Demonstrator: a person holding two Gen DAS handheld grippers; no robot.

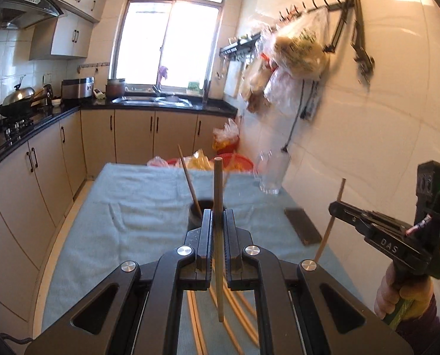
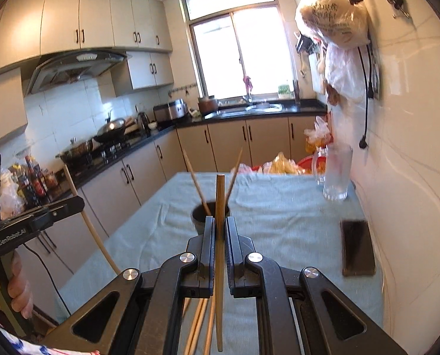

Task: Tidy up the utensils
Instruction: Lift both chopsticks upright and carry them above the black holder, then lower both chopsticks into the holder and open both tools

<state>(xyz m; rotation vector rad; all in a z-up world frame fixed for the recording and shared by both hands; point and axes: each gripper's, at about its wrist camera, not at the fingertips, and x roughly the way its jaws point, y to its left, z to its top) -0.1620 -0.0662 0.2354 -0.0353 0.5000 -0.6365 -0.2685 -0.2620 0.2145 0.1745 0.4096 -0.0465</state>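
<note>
left gripper: clamped on upright chopstick | right gripper: clamped on upright chopstick | dark cup: far side, just beyond both; left gripper's stick is in line with it.

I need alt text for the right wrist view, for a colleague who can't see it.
The right hand-held gripper is shut on one upright chopstick above a table with a blue cloth. Ahead stands a dark cup holding two chopsticks; more lie below, and a phone lies right.

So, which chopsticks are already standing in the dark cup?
The two leaning chopsticks in the dark cup; one more is in each gripper, the rest lie on the cloth.
</note>
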